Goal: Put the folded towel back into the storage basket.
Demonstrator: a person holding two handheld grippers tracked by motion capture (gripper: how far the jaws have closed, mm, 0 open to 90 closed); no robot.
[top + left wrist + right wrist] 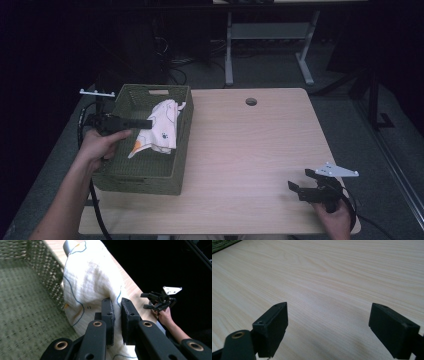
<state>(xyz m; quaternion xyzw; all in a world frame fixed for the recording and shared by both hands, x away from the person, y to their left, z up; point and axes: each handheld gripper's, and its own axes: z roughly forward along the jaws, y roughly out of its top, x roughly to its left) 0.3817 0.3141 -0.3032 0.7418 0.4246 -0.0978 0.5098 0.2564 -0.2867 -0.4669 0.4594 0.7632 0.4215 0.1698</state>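
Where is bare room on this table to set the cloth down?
Bare wood runs from the green woven basket across to the right gripper, and back to the cable hole. Crowded: the basket, where the left gripper pinches the white printed cloth.

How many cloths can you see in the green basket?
1. A white cloth with a printed pattern hangs over the right wall of the green basket, pinched by the left gripper. None other shows on the basket floor, though a little is hidden under the cloth.

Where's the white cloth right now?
In the high view the white cloth hangs over the right wall of the green basket at the table's left, pinched in the left tongs.
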